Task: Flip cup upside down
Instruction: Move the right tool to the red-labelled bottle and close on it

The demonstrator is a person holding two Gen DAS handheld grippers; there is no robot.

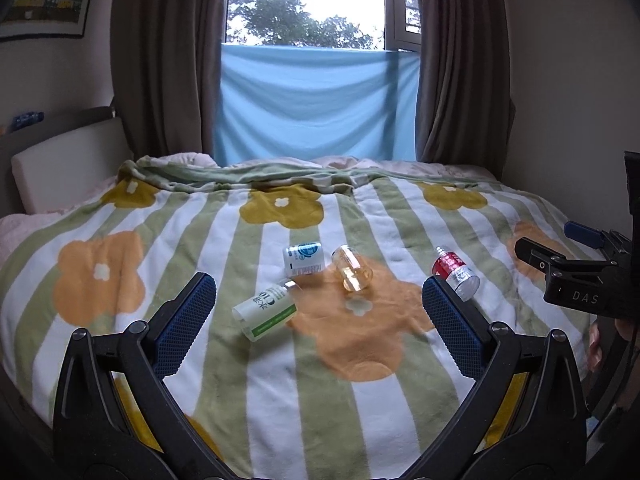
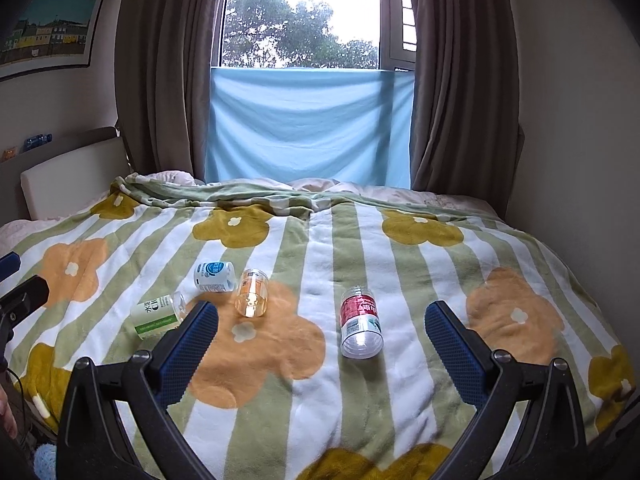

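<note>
Several small cups lie on their sides on the flowered blanket [image 1: 360, 420]. There is a clear amber cup [image 1: 354, 274] [image 2: 252, 292], a blue-labelled one [image 1: 304, 258] [image 2: 215, 276], a green-labelled one [image 1: 266, 312] [image 2: 158, 314] and a red-labelled one [image 1: 456, 272] [image 2: 360, 328]. My left gripper [image 1: 318, 284] hovers open above the blanket, the green and amber cups lying ahead between its fingers. My right gripper [image 2: 320, 308] is open too, with the red-labelled cup ahead between its fingers. Neither holds anything.
The bed runs to a window with brown curtains [image 2: 160, 80] and a blue cloth [image 2: 308, 124]. A headboard [image 2: 68, 176] stands at the left, a wall at the right. The right gripper's fingers [image 1: 536, 252] show at the right edge of the left wrist view.
</note>
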